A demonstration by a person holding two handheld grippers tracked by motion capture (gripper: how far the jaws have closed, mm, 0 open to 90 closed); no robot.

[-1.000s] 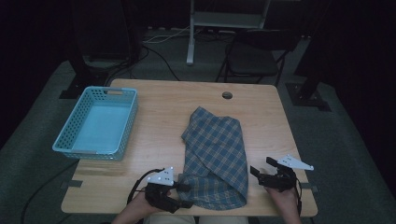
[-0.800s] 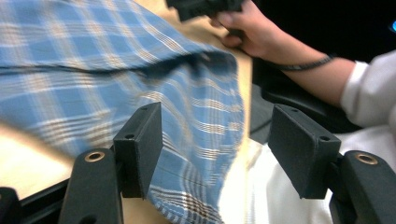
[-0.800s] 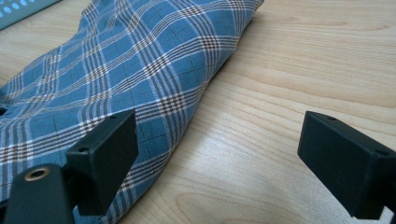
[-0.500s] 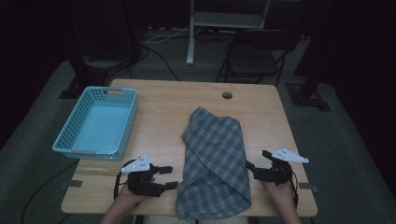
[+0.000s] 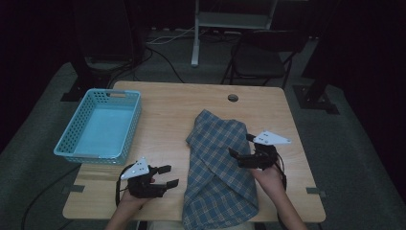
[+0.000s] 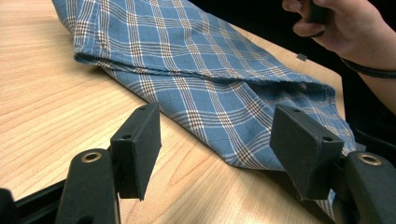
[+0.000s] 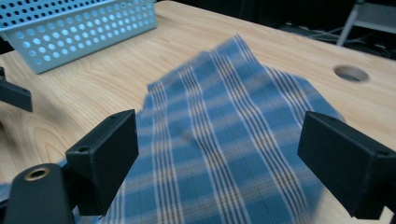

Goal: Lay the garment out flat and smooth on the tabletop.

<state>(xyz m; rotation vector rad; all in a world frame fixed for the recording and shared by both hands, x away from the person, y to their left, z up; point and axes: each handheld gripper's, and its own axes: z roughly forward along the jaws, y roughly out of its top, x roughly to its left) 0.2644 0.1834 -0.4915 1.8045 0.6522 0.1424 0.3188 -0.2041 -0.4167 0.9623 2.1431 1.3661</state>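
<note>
Lying folded on the table [image 5: 163, 110], the cloth [image 5: 218, 167] looks soft and limp; pinch a doubled edge. Left gripper [image 5: 168, 176] and right gripper [image 5: 239, 144] both gape empty.

Dim high view with black surroundings; the gripper views are brighter (right one motion-blurred), with soft shadows.

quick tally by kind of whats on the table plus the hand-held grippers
plaid cloth: 1
blue basket: 1
hand-held grippers, both open: 2, left hand-held gripper and right hand-held gripper
total: 4
</note>
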